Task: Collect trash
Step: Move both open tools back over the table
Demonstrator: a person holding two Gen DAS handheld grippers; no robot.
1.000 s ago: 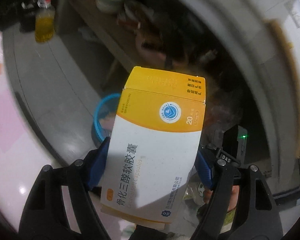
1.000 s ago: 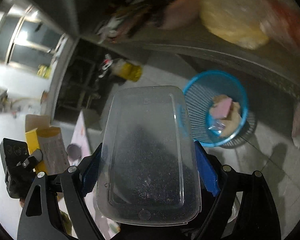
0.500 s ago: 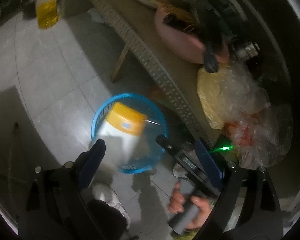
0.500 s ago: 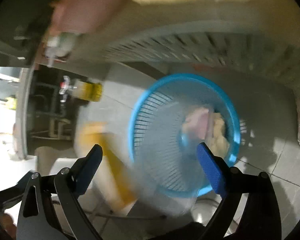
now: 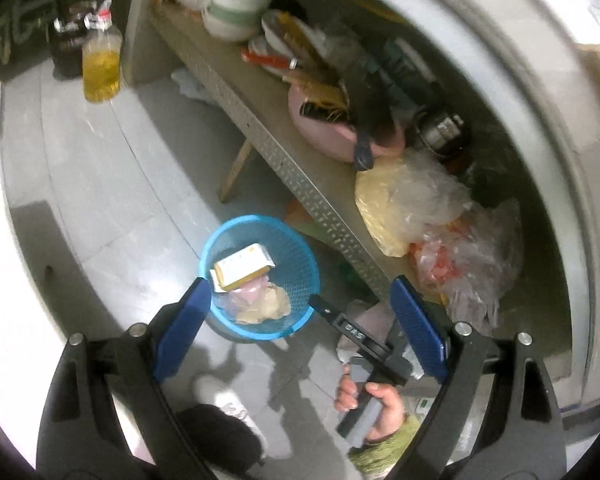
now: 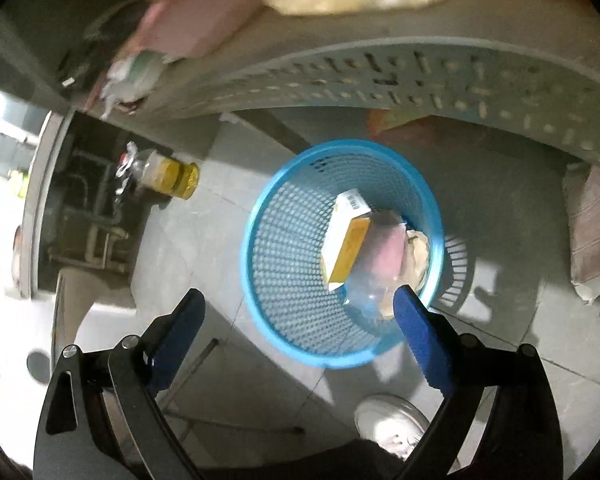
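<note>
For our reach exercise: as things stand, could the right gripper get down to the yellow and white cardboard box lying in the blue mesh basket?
Probably yes: the blue mesh basket is open-topped, the yellow and white cardboard box lies on top, and the right gripper has open, empty jaws.

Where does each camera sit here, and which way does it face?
Left wrist: on the left gripper, angled down at the blue basket beside a shelf; its open jaws, the right hand and a shoe show.
Right wrist: on the right gripper, angled down at the same basket; open jaws and shoe show.
Shared: basket, yellow box, oil bottle.
</note>
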